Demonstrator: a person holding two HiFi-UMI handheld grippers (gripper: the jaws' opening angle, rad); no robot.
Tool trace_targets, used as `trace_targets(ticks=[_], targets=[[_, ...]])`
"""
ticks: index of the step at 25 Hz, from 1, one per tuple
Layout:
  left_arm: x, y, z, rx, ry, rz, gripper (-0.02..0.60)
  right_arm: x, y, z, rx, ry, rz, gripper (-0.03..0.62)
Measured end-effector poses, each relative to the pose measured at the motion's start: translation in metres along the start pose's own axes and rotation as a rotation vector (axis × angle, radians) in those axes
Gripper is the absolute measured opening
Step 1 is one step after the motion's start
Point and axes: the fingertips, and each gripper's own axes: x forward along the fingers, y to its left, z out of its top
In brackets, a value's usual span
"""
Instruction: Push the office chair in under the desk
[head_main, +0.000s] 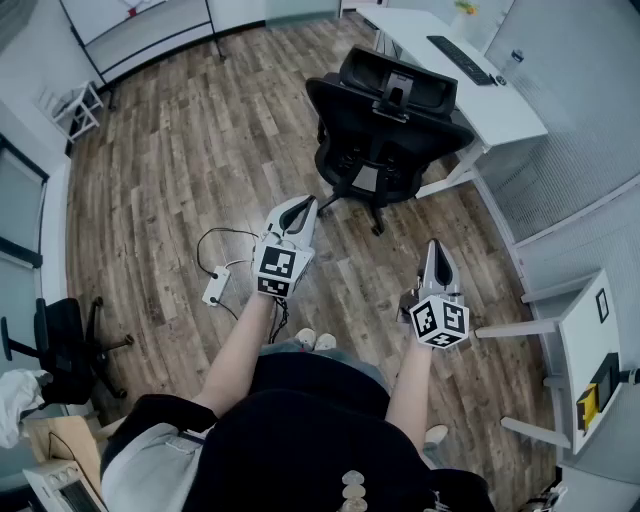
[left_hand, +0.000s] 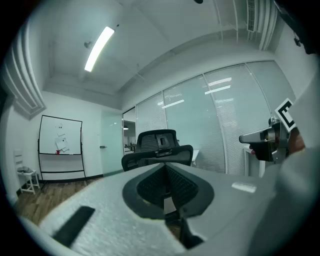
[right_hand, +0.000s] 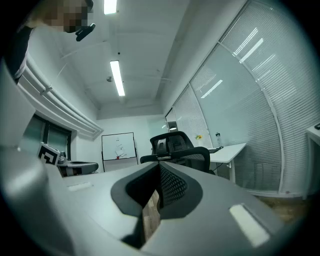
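Both closed, empty: left gripper (head_main: 299, 206), right gripper (head_main: 437, 246).

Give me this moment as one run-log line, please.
stage: before contact | office chair: not under desk, untouched | left gripper: shut, empty | right gripper: shut, empty

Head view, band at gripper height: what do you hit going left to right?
In order: spare black chair → power strip → left hand-held gripper → right hand-held gripper → white side table. The office chair is left out because it overlaps both grippers' columns.
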Motion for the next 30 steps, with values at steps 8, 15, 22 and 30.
trace_targets(ticks=[8,15,22,30], targets=[[-0.002,0.003,-0.001,0.001,-0.001,-0.002,0.008,0.001,0.005,-0.001,-0.002,0.002,0.000,0.009],[-0.002,0.010,-0.002,-0.008,0.000,0.001,0.008,0.005,0.010,-0.003,-0.002,0.006,0.003,0.009],[0.005,0.008,-0.004,-0.014,0.005,-0.005,0.008,0.007,0.005,-0.005,-0.002,0.013,-0.004,0.009],[0.008,0.005,-0.011,-0.025,0.021,0.003,0.008,0.012,0.004,-0.013,-0.006,0.023,0.029,0.011]])
